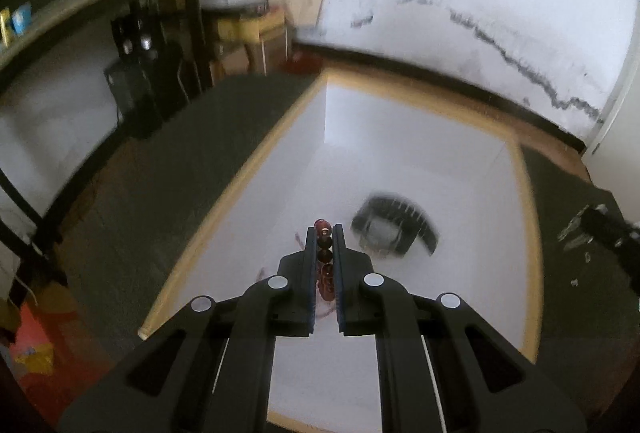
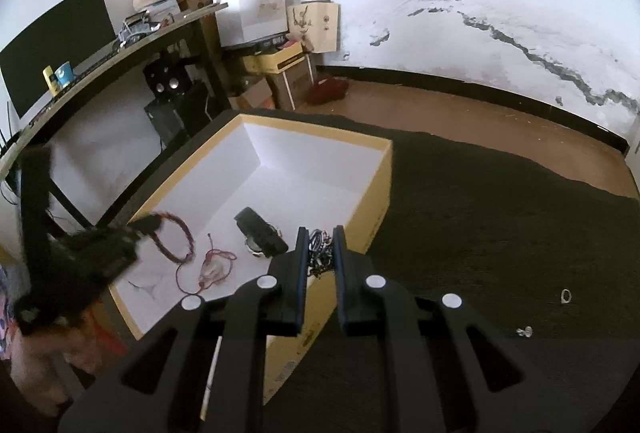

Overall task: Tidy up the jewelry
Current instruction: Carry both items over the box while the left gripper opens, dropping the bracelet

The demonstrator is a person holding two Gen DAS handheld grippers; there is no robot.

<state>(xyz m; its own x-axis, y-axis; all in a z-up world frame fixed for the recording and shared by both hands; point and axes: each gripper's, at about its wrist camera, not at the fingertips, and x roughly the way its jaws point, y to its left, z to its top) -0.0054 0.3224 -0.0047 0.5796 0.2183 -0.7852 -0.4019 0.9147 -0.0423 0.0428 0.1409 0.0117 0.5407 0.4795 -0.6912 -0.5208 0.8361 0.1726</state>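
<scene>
Red beads fill the gap of the left gripper (image 1: 324, 233): its jaws are closed on a red bead bracelet (image 1: 325, 261), a string of dark red and brighter red beads pinched between the blue-edged pads and reaching up to the fingertips. That gripper hangs over the white inside of a yellow-walled cardboard box (image 1: 256, 157), tilted down toward its floor. Just beyond and to the right of the tips lies a black wristwatch (image 1: 394, 229), blurred in the left wrist view.

In the right wrist view the right gripper (image 2: 321, 233) is also closed, gripping a tangled bunch of dark blue and white beaded strings (image 2: 320, 251) between its pads. It sits at the near right corner of the same box (image 2: 376, 217), roughly above the rim. The left gripper (image 2: 146, 223) shows as a blurred black shape over the box's left wall.

On the box floor lie the wristwatch (image 2: 262, 233), a dark red braided bracelet (image 2: 176, 237) partly under the left gripper, and a thin red cord bracelet (image 2: 214, 265) between them, nearer the front wall. The box stands on a dark green mat (image 2: 480, 233). On the mat to the right, well apart from the box, lie a small ring (image 2: 565, 295) and a small clear piece (image 2: 524, 331), too small to identify. A desk (image 2: 120, 53) with clutter stands behind on the left.
</scene>
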